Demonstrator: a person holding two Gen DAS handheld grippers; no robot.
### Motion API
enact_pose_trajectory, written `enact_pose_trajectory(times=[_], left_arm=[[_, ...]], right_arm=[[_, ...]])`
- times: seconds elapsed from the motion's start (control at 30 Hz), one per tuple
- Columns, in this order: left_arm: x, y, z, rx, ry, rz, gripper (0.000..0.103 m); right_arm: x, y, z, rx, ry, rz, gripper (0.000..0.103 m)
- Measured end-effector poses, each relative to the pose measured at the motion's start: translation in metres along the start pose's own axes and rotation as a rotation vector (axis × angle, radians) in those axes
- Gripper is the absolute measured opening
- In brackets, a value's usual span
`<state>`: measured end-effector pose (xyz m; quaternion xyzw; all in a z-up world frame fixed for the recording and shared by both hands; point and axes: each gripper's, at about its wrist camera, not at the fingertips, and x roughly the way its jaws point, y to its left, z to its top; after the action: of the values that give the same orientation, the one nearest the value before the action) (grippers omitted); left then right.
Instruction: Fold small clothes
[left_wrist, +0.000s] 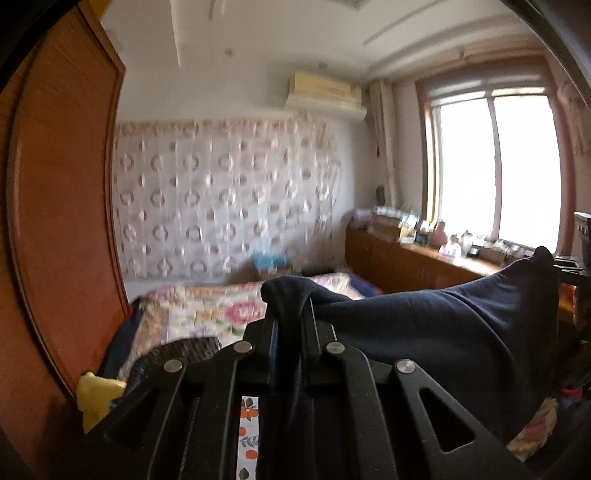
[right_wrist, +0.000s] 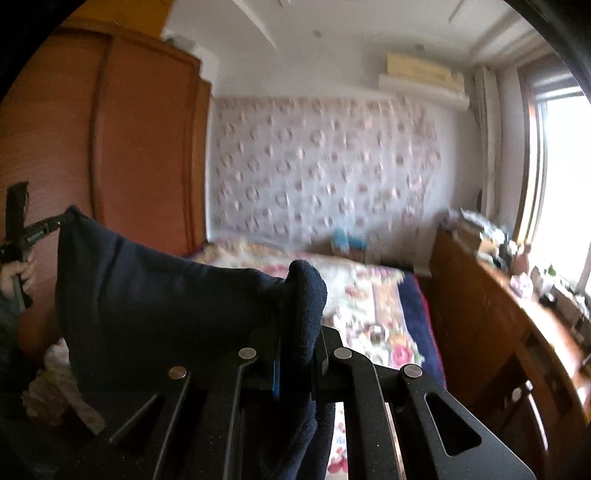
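The left gripper (left_wrist: 291, 314) is clamped on one corner of the navy cloth (left_wrist: 443, 325), which hangs stretched above the bed (left_wrist: 207, 310), right of the wardrobe (left_wrist: 62, 184). The right gripper (right_wrist: 299, 325) pinches the other corner, cloth (right_wrist: 147, 295) sagging between them. Beyond the bed hangs a patterned curtain (left_wrist: 221, 192); right of it stands a cluttered sideboard (right_wrist: 509, 314) under the window (left_wrist: 495, 173).

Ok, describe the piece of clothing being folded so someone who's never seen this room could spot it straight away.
Start at the floral bed beside the wooden wardrobe. Above it, a dark navy garment hangs stretched in the air, one corner pinched in the left tongs, the other in the right tongs. It is plain and dark, unlike the flowered bedding below.
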<state>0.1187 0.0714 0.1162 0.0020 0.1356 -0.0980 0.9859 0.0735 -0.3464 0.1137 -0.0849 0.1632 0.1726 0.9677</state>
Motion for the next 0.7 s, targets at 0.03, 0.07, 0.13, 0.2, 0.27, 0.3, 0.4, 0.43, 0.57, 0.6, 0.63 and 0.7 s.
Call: enact_pose_trajectory(times=[0.03, 0.07, 0.13, 0.2, 0.27, 0.3, 0.4, 0.43, 0.57, 0.6, 0.63, 0.7], left_arm=[[0.018, 0.0, -0.005, 0.003, 0.029, 0.008, 0.01], [0.033, 0.0, -0.009, 0.005, 0.054, 0.015, 0.01], [0.069, 0.002, -0.021, 0.012, 0.112, 0.024, 0.01], [0.095, 0.001, -0.029, 0.015, 0.158, 0.031, 0.01], [0.113, -0.002, -0.038, 0.026, 0.194, 0.048, 0.01], [0.12, -0.004, -0.043, 0.029, 0.21, 0.056, 0.01], [0.134, -0.004, -0.052, 0.02, 0.246, 0.071, 0.01], [0.136, -0.003, -0.055, 0.014, 0.255, 0.074, 0.01], [0.146, -0.002, -0.062, 0.0, 0.333, 0.019, 0.015], [0.145, -0.002, -0.063, -0.013, 0.361, -0.008, 0.02], [0.145, -0.001, -0.064, -0.017, 0.365, -0.009, 0.036], [0.134, -0.002, -0.065, -0.006, 0.344, -0.003, 0.047]], right_arm=[[0.02, -0.003, -0.003, 0.008, 0.034, -0.013, 0.01], [0.039, -0.005, -0.005, 0.017, 0.067, -0.02, 0.01], [0.071, -0.007, -0.007, 0.024, 0.123, -0.029, 0.01], [0.102, -0.005, -0.008, 0.021, 0.179, -0.046, 0.01], [0.125, 0.0, -0.001, 0.01, 0.204, -0.063, 0.01], [0.134, 0.002, 0.002, 0.015, 0.213, -0.069, 0.01], [0.152, 0.007, 0.016, 0.041, 0.227, -0.077, 0.01], [0.15, 0.002, 0.013, 0.05, 0.231, -0.082, 0.01], [0.157, -0.002, 0.014, 0.115, 0.288, -0.071, 0.011], [0.165, -0.003, 0.01, 0.112, 0.302, -0.078, 0.018], [0.166, -0.003, 0.011, 0.107, 0.309, -0.087, 0.025], [0.167, -0.009, 0.009, 0.105, 0.308, -0.1, 0.042]])
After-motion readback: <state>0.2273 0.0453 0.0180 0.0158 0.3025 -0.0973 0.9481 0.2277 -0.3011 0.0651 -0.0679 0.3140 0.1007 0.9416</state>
